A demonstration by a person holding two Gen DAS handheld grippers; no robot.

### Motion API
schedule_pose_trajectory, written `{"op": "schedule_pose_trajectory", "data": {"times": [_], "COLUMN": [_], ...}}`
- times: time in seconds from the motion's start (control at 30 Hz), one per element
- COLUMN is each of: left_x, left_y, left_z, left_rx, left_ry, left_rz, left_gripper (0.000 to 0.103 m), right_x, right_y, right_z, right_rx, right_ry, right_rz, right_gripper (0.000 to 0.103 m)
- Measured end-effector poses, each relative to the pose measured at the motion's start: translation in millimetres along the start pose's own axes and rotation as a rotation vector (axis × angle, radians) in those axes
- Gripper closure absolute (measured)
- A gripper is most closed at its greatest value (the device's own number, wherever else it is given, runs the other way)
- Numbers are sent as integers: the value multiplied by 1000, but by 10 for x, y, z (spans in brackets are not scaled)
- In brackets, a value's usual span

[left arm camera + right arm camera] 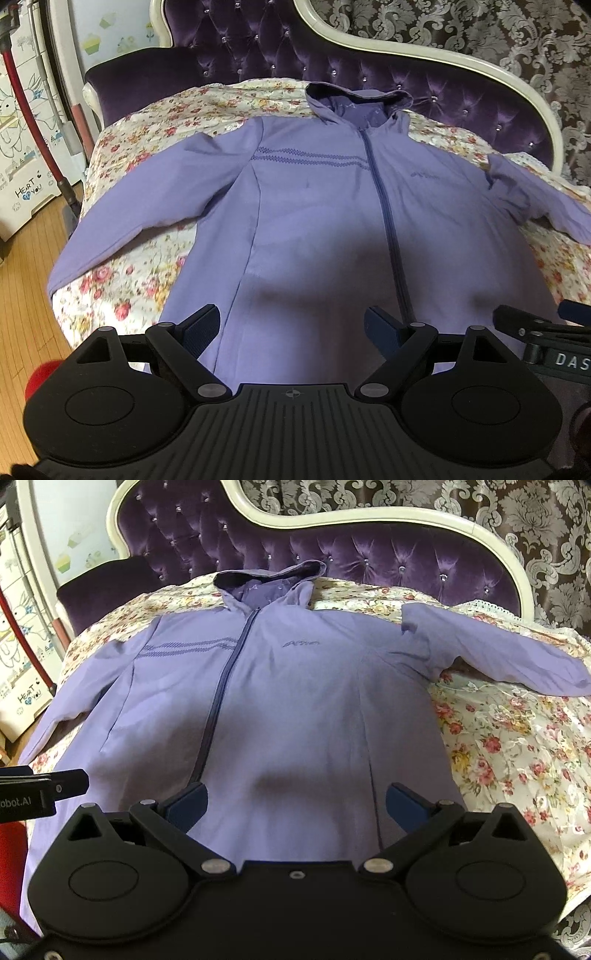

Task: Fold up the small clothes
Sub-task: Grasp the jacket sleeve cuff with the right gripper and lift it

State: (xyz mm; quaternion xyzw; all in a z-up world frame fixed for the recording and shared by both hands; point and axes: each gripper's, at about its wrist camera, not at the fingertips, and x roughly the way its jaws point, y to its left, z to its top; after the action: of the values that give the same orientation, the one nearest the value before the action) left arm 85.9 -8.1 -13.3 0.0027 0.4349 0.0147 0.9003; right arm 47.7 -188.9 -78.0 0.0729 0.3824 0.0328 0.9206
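Observation:
A lilac hooded zip jacket (314, 206) lies flat, front up, on a floral-covered seat, with its hood at the back and both sleeves spread out; it also shows in the right wrist view (295, 701). My left gripper (291, 325) is open and empty above the jacket's lower hem, left of the zip (388, 221). My right gripper (295, 805) is open and empty above the hem, right of the zip (218, 701). The right gripper shows at the left wrist view's right edge (546, 332), and the left gripper at the right wrist view's left edge (40, 790).
The floral cover (140, 273) lies on a purple tufted sofa (443, 85) with a cream frame. A wood floor (26, 295), a red-handled vacuum (33, 118) and white printed cabinets (18, 166) are at the left. The jacket's right sleeve (498, 661) reaches toward the sofa's right side.

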Motion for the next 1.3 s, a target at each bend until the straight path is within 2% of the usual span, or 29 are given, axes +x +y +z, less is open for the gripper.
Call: {"op": "schedule_pose_trajectory", "data": {"times": [0.27, 0.43, 0.57, 0.7, 0.83, 0.9, 0.93, 1.0, 1.07, 1.3], "left_x": [184, 338, 554, 791, 989, 1084, 1142, 1244, 1350, 1625], "left_y": [-45, -88, -161, -247, -219, -197, -201, -257, -305, -402], "left_z": [379, 630, 807, 916, 987, 1007, 1025, 1057, 1077, 1034], "left_rx": [1, 3, 28, 49, -17, -50, -54, -37, -8, 41], "left_ry": [-37, -103, -124, -136, -150, -161, -159, -155, -155, -108], "left_rz": [10, 31, 45, 16, -114, -169, -173, -135, -96, -76], "left_gripper": [18, 18, 18, 18, 18, 18, 18, 18, 18, 18], "right_x": [86, 115, 166, 217, 268, 291, 304, 345, 389, 598], "right_y": [-296, -682, -1082, -1563, -2075, -2313, -2442, -2679, -2913, -3737], "right_z": [252, 443, 559, 667, 777, 807, 825, 866, 900, 946], "right_rx": [59, 114, 149, 218, 291, 319, 332, 347, 361, 526], "right_ry": [-44, -122, -186, -225, -227, -226, -226, -220, -214, -186], "right_rz": [1, -2, -24, -77, -163, -193, -215, -266, -318, -393], "right_gripper": [1, 1, 1, 1, 1, 5, 7, 10, 17, 20]}}
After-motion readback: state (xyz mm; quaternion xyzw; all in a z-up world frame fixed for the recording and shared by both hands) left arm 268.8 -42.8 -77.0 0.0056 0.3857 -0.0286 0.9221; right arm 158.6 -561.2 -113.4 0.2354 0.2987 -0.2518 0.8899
